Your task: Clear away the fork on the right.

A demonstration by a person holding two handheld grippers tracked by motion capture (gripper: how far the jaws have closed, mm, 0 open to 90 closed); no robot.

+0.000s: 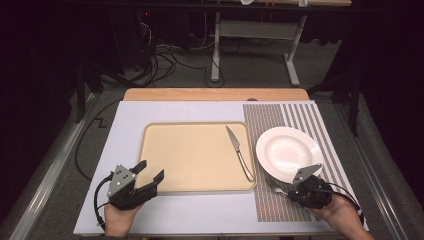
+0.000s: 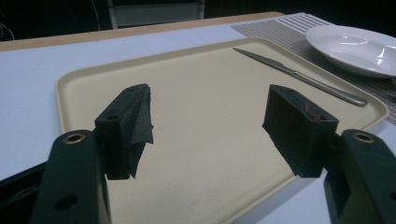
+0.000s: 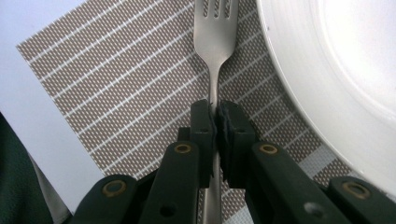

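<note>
A steel fork (image 3: 215, 42) lies over the striped placemat (image 3: 116, 84), tines pointing away, just left of the white plate (image 3: 345, 84). My right gripper (image 3: 215, 112) is shut on the fork's handle; in the high view that gripper (image 1: 292, 190) sits at the plate's (image 1: 287, 152) near edge, and the fork (image 1: 274, 186) pokes out to its left. A table knife (image 1: 239, 152) rests on the right side of the beige tray (image 1: 165, 155). My left gripper (image 1: 150, 172) stands open at the tray's near left corner, nothing between its pads (image 2: 135, 126).
The placemat (image 1: 300, 120) covers the right part of the white table cover (image 1: 130, 120). A wooden board edge (image 1: 215, 94) runs along the far side. Cables and a metal stand (image 1: 217, 50) are on the floor beyond the table.
</note>
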